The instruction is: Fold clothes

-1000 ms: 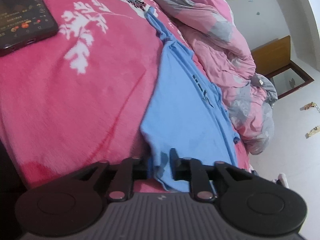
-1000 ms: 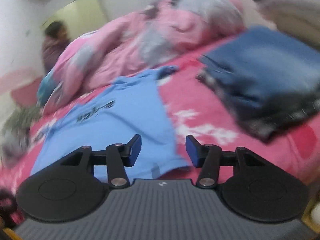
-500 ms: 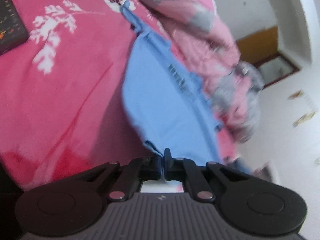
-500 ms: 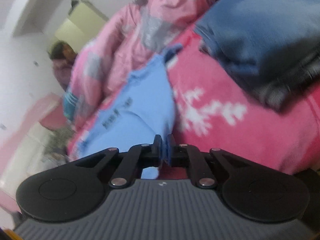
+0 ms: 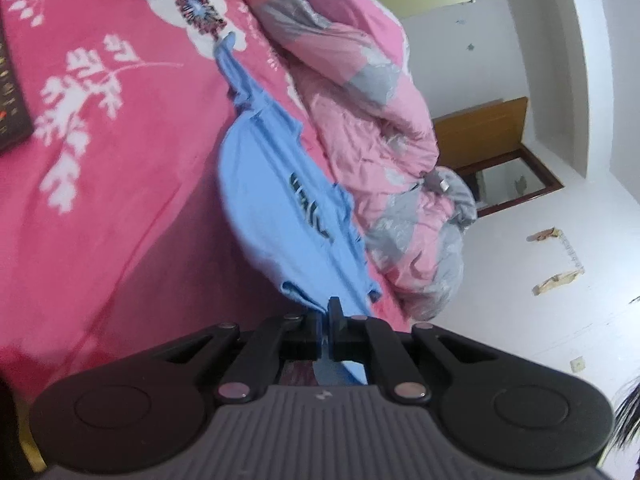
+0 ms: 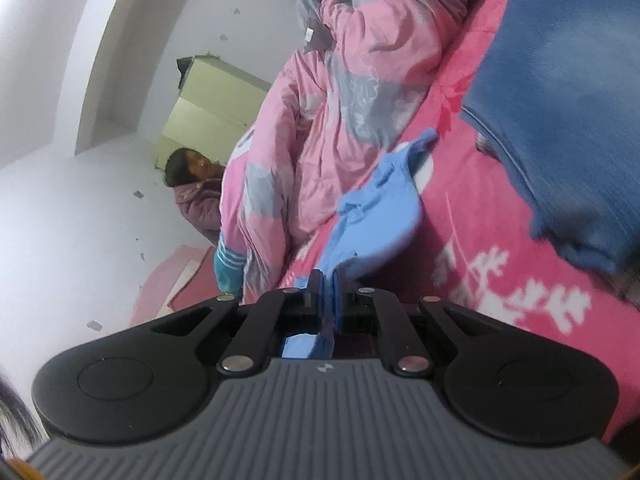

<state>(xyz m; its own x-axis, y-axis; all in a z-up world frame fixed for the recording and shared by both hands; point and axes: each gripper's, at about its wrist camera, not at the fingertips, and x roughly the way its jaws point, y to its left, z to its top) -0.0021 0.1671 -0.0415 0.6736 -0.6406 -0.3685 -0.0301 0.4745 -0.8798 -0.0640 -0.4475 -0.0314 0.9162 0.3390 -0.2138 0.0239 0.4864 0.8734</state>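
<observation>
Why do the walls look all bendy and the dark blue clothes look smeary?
Left wrist view: the fisheye lens curves the white wall; the light blue shirt is slightly soft. Right wrist view: the wall bows too, and the dark blue folded clothes are streaked with blur.

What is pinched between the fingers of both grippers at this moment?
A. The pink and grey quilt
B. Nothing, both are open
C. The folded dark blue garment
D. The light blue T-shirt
D. In each wrist view the jaws are closed on an edge of the light blue T-shirt: the left gripper and the right gripper both have blue cloth between their pads, and the shirt stretches away from them over the pink bedspread.
</observation>
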